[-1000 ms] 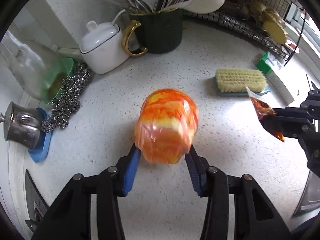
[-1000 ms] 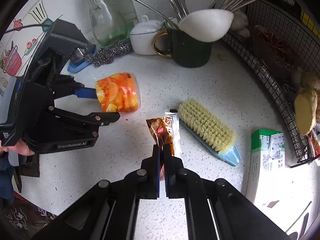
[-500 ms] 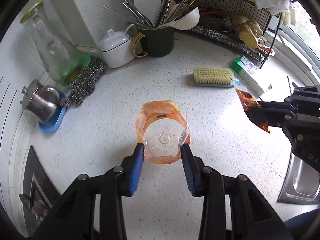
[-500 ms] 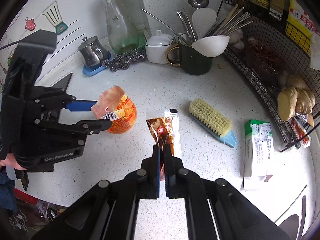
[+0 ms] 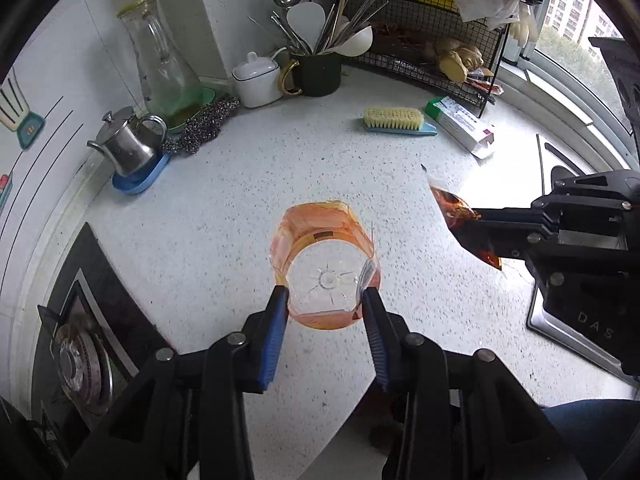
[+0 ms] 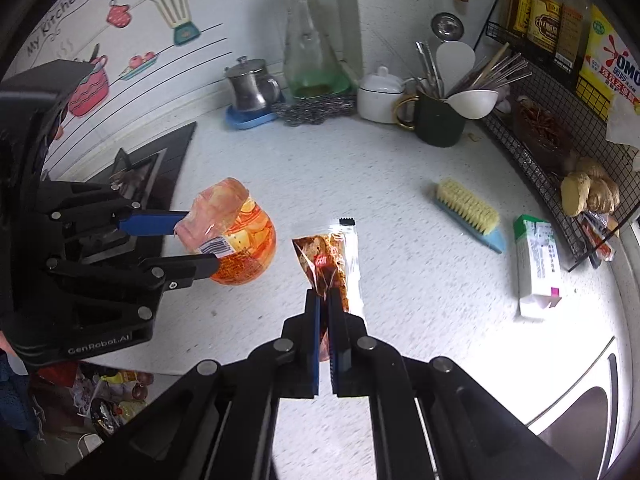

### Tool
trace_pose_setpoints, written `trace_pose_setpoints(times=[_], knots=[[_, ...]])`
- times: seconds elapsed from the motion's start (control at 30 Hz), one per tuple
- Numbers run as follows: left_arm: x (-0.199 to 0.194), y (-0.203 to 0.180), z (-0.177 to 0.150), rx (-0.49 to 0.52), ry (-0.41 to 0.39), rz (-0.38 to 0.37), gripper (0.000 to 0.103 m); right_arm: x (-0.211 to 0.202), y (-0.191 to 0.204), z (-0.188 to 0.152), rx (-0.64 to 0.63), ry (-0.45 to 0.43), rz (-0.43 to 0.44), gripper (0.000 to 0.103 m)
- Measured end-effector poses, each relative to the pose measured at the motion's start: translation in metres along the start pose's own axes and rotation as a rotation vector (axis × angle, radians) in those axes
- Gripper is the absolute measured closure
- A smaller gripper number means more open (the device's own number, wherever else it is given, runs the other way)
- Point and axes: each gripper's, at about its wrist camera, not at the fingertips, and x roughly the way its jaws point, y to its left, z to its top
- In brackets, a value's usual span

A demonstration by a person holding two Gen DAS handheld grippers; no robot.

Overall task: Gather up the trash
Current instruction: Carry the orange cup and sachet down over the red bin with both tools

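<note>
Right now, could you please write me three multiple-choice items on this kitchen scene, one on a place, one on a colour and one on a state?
1. Where does the scrub brush lie?
A. on the white counter, between the dark mug and the white carton
B. inside the wire rack
C. on the stove

2. What colour are the pads of the left gripper?
A. red
B. blue
C. green

3. What is the state of the right gripper?
A. wide open with nothing in it
B. shut on the brush
C. shut on the snack wrapper

Answers: 1 A, the brush rests on the bare counter with the dark mug behind it and the white carton beside it. 2 B, blue pads clamp the orange plastic cup on both sides. 3 C, the jaws are pinched together on the wrapper's lower end.
</note>
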Motion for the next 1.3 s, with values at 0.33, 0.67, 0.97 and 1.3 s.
trace_pose_setpoints(times=[0.33,0.67,0.97,1.3], knots=[[-0.034,-0.014,-0.100,-0.046,0.022,-0.008,0.068,-0.015,0.063,-0.055,-0.035,0.024,0.023,0.100],[-0.033,-0.020,-0.196,-0.142,0.082,-0.036,0.067,-0.014,0.111,-0.112,-0.099,0.086,0.044,0.100],[0.036,-0.034,-0.266,-0.224,0.198,-0.068,0.067,0.038,0.129,-0.179,-0.145,0.181,0.044,0.100],[0.140,-0.032,-0.328,-0.329,0.274,-0.098,0.067,0.130,0.123,-0.225,-0.160,0.251,0.062,0.100]])
